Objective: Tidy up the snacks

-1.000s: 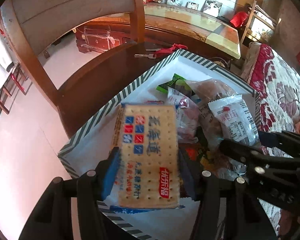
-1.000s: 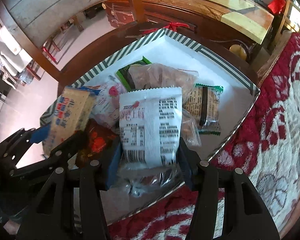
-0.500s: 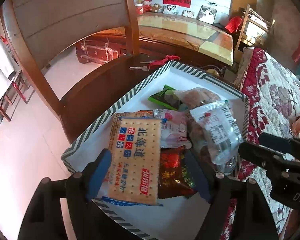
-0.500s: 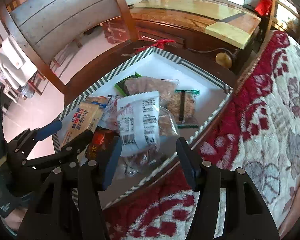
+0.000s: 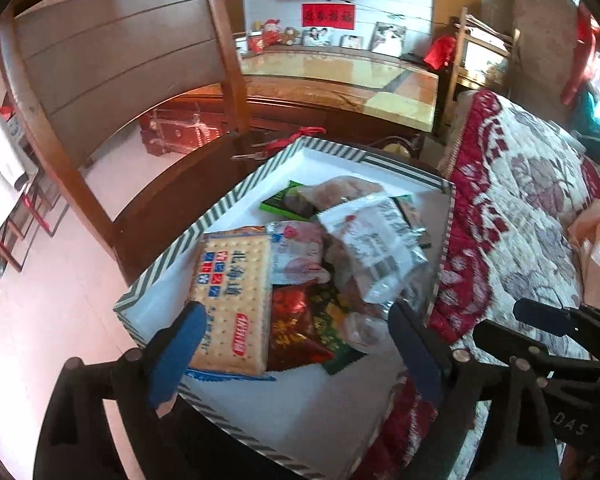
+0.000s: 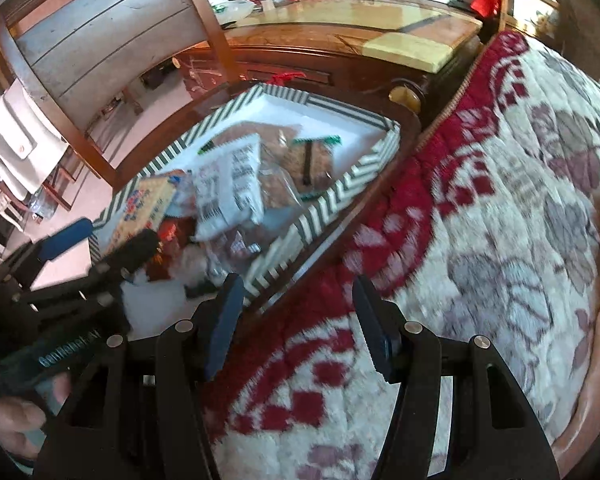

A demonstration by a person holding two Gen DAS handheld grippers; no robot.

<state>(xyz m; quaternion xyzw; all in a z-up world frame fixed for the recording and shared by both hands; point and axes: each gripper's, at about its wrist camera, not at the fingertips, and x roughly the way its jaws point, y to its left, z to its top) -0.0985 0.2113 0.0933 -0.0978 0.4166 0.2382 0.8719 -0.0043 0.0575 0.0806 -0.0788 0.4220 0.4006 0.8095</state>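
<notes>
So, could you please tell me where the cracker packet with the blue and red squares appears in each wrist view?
Left wrist view: the cracker packet lies lower centre-left in the striped box, just beyond the left finger.
Right wrist view: the cracker packet sits at middle left, at the box's left end, above the other gripper's black fingers.
Shared landmark: the white barcode packet lies to its right in both.
</notes>
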